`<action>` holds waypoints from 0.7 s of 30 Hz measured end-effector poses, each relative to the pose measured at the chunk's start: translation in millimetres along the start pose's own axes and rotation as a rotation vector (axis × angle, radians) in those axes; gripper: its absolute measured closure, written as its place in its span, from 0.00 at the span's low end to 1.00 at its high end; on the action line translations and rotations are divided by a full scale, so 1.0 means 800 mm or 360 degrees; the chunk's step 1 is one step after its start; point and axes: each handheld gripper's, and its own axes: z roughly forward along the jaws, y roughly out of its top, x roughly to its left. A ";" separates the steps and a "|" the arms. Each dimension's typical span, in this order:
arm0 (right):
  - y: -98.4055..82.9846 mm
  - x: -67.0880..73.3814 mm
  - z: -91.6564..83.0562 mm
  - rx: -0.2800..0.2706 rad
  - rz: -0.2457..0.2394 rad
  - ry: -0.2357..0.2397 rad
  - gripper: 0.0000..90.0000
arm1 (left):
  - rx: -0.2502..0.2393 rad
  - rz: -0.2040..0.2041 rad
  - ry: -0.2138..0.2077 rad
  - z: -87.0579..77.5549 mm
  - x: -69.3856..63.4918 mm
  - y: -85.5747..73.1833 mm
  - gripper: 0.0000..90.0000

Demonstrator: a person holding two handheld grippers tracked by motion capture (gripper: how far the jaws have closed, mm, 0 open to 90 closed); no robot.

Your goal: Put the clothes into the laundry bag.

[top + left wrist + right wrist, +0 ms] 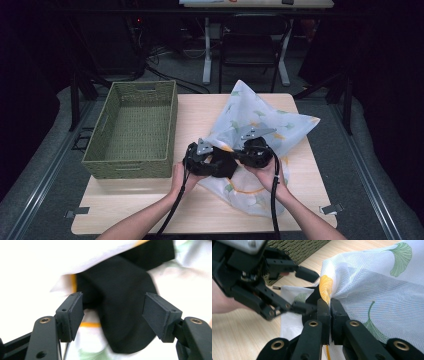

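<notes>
While the right gripper [329, 312] pinches a fold of the white mesh laundry bag with green leaf print [260, 120] on the wooden table [150, 205], the left gripper [115, 315] stands open, unloaded; a black cloth [120, 310] lies directly ahead between its jaws.

Sheer white mesh cloth [377, 290] — matt black fabric [120, 305], woven basket [135, 130], pale wood table [200, 210].
</notes>
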 end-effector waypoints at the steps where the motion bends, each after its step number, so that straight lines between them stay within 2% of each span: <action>1: 0.001 0.000 0.000 0.0007 -0.0005 -0.0012 0.97 | 0.0005 -0.0035 0.0033 0.001 0.005 -0.001 0.32; 6: 0.001 -0.002 0.000 0.0003 0.0009 -0.0010 0.97 | 0.0072 -0.0060 0.0003 0.016 0.013 -0.002 0.28; 7: 0.001 -0.005 0.001 0.0010 0.0011 -0.0006 0.97 | 0.0087 -0.0113 -0.0058 0.025 0.017 -0.003 0.28; 8: 0.001 -0.005 0.001 0.0010 0.0011 -0.0006 0.97 | 0.0087 -0.0113 -0.0058 0.025 0.017 -0.003 0.29; 9: 0.001 -0.006 0.001 0.0015 0.0019 0.0001 0.97 | 0.0080 -0.0175 -0.0088 0.036 0.022 -0.004 0.31; 10: 0.001 -0.007 0.002 0.0018 0.0019 0.0002 0.97 | 0.0070 -0.0200 -0.0133 0.040 0.024 -0.006 0.34; 12: 0.001 -0.007 0.002 0.0011 0.0015 0.0002 0.97 | 0.0068 -0.0203 -0.0142 0.045 0.025 -0.007 0.47; 13: 0.001 -0.007 0.003 0.0015 0.0023 0.0005 0.97 | 0.0066 -0.0212 -0.0157 0.048 0.024 -0.008 0.61; 14: 0.002 -0.007 0.003 0.0011 0.0022 0.0005 0.97 | 0.0057 -0.0215 -0.0169 0.053 0.023 -0.009 0.68; 15: 0.002 -0.007 0.003 0.0009 0.0022 0.0006 0.97 | 0.0070 -0.0190 -0.0177 0.053 0.023 -0.008 0.80; 16: 0.002 -0.007 0.003 0.0005 0.0023 0.0007 0.97 | 0.0052 -0.0197 -0.0165 0.055 0.022 -0.008 0.88; 18: 0.003 -0.007 0.002 -0.0003 0.0028 0.0015 0.97 | 0.0059 -0.0195 -0.0147 0.055 0.022 -0.006 0.94; 19: 0.004 -0.007 0.002 -0.0009 0.0026 0.0016 0.97 | 0.0049 -0.0211 -0.0138 0.056 0.020 -0.005 0.95; 21: 0.005 -0.005 0.000 -0.0027 0.0033 0.0026 0.97 | 0.0022 -0.0186 -0.0126 0.054 0.016 0.003 0.95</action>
